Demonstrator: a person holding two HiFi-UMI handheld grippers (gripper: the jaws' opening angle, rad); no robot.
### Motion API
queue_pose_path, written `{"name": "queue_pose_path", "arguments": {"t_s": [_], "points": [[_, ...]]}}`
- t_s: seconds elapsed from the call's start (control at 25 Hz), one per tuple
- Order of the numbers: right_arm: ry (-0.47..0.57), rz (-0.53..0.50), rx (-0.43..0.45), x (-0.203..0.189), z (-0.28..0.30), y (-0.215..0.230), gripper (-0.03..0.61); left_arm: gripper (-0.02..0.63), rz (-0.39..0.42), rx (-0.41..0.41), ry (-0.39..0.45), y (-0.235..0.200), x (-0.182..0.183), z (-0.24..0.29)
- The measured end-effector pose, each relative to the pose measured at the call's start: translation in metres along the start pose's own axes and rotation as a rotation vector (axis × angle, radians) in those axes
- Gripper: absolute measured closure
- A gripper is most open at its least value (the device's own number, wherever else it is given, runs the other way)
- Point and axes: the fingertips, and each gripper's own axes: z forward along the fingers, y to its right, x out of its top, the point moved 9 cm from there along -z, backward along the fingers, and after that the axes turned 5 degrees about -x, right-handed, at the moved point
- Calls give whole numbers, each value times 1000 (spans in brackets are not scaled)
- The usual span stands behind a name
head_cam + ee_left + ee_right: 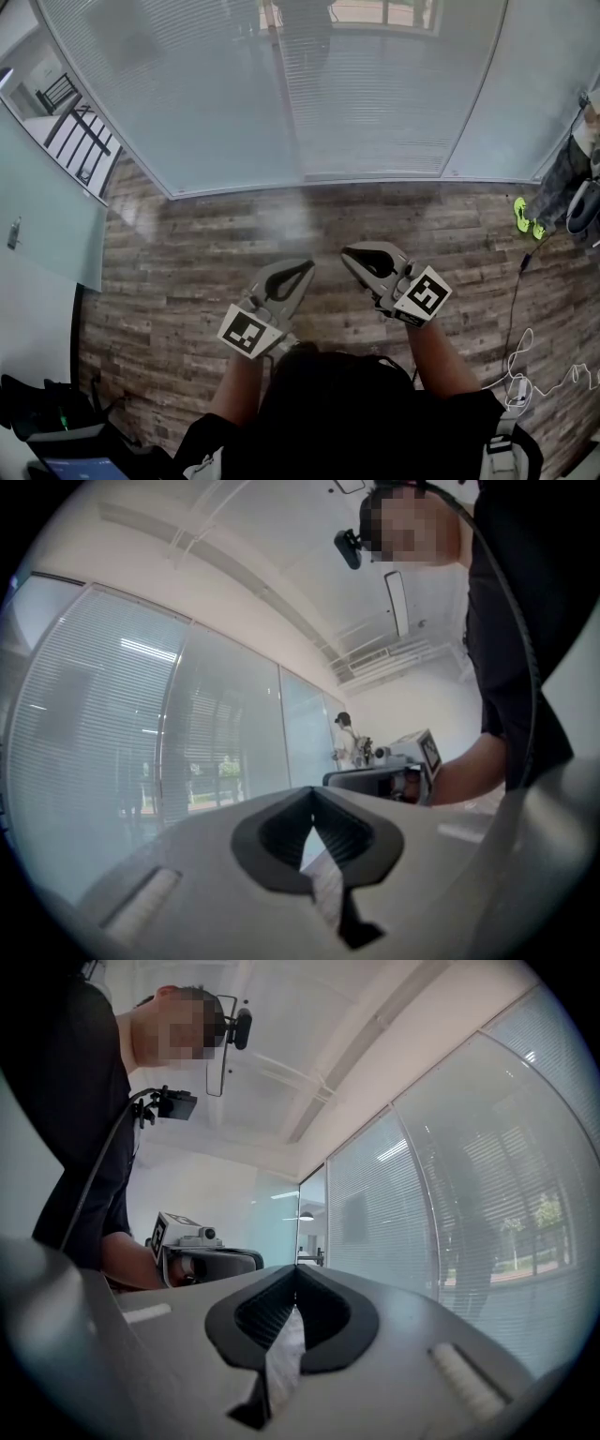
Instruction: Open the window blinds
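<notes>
left tongs (307, 266), right tongs (345, 251), both closed, empty, blinds (375, 103) seemingly shut

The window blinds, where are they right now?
In the head view the window blinds span the top of the picture, straight ahead of the left gripper and the right gripper, across a strip of wood floor.

2 grippers were in view: 1 left gripper (302, 269), 1 right gripper (349, 253). Marker cubes (247, 333): 2, 1 per gripper. People: 2, i.e. the wearer (337, 412) + 1 bystander (565, 178). Green shoes (521, 214): 2. Floor cable (515, 291): 1. Blind panes (187, 84): min. 2 w/ slats showing.
</notes>
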Motion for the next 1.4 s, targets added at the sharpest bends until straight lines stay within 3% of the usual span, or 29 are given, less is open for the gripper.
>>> {"name": "queue_pose_path", "arguments": {"t_s": [1.16,1.4], "points": [[21,-2,52,3,11,-6,574,609,-2,14,4,-4,4,-9],[12,8,37,-3,50,4,574,609,-16,22,0,-46,-2,-22]]}}
